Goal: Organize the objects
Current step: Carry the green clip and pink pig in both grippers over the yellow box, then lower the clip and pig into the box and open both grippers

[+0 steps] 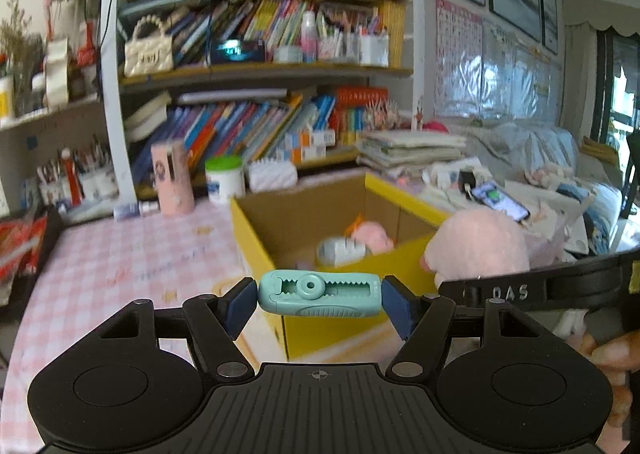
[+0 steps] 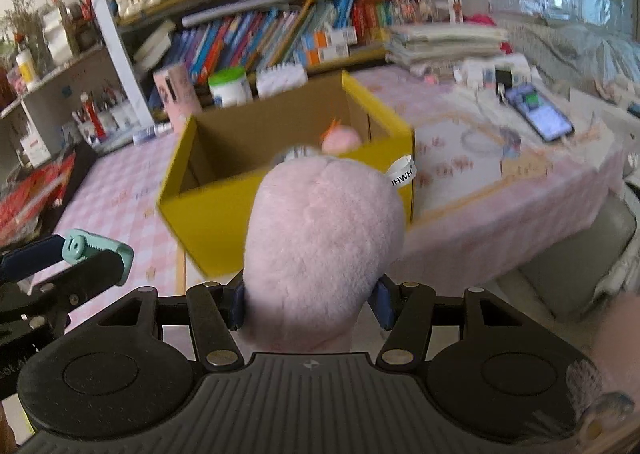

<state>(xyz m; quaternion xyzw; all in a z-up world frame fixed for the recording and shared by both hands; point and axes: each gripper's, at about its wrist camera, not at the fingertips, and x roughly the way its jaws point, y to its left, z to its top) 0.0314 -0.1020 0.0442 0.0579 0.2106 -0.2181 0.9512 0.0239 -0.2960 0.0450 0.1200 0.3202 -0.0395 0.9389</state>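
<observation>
My left gripper [image 1: 319, 300] is shut on a teal correction-tape dispenser [image 1: 318, 293], held crosswise in front of the near corner of an open yellow cardboard box [image 1: 340, 274]. It also shows in the right wrist view [image 2: 98, 252]. My right gripper [image 2: 312, 302] is shut on a big pink plush toy [image 2: 324, 238], held just in front of the box [image 2: 288, 214]; the plush also shows at the right of the left wrist view [image 1: 480, 246]. Inside the box lie a small pink plush [image 1: 372, 236] and a white-grey object [image 1: 340, 252].
The box stands on a table with a pink checked cloth [image 1: 120, 254]. A phone [image 2: 538, 114] lies at the right. A pink tube [image 1: 172, 178], a green-lidded jar [image 1: 225, 179] and a packed bookshelf [image 1: 260, 126] stand behind the box. A grey seat [image 2: 580, 266] is at the right.
</observation>
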